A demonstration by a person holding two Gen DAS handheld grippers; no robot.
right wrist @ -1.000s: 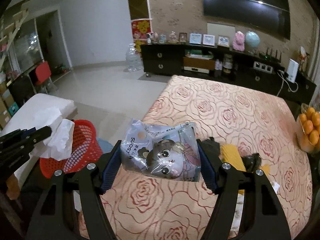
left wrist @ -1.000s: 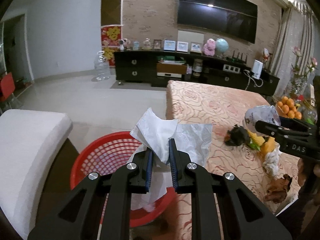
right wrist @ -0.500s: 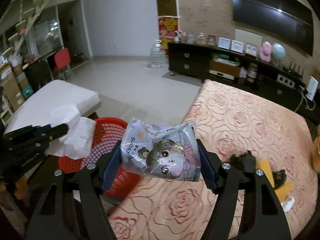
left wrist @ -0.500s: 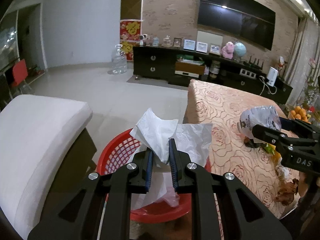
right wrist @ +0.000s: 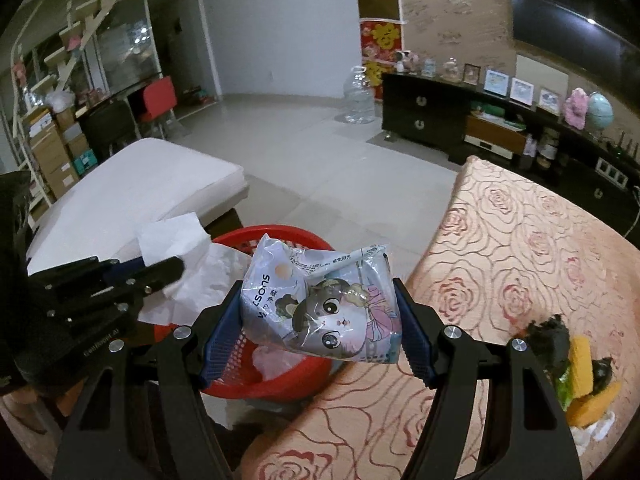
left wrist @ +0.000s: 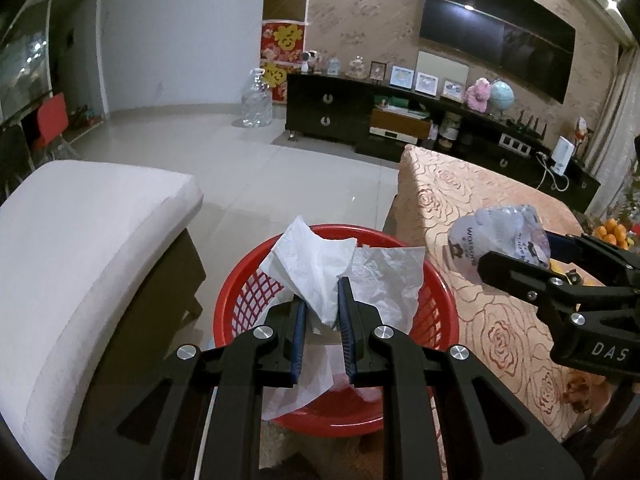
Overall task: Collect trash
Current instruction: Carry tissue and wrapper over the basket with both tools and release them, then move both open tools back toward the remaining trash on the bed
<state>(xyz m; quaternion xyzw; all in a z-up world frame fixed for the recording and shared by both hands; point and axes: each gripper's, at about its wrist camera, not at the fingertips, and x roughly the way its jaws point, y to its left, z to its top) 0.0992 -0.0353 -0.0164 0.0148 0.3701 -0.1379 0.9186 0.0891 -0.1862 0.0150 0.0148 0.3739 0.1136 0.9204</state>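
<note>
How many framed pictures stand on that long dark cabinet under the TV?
4 that I can make out, in a row on the cabinet: a dark-framed one, then three white-framed ones. Ornaments may hide others.

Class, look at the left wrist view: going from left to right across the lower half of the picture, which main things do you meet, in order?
White cushioned seat → red plastic mesh basket with the left claw holding crumpled white tissue paper over it → crinkled printed plastic packet in the right claw → table under a rose-patterned cloth.

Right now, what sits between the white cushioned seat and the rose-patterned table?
The red basket on the floor, seen in both views. The left tool holds white tissue over it.
</note>
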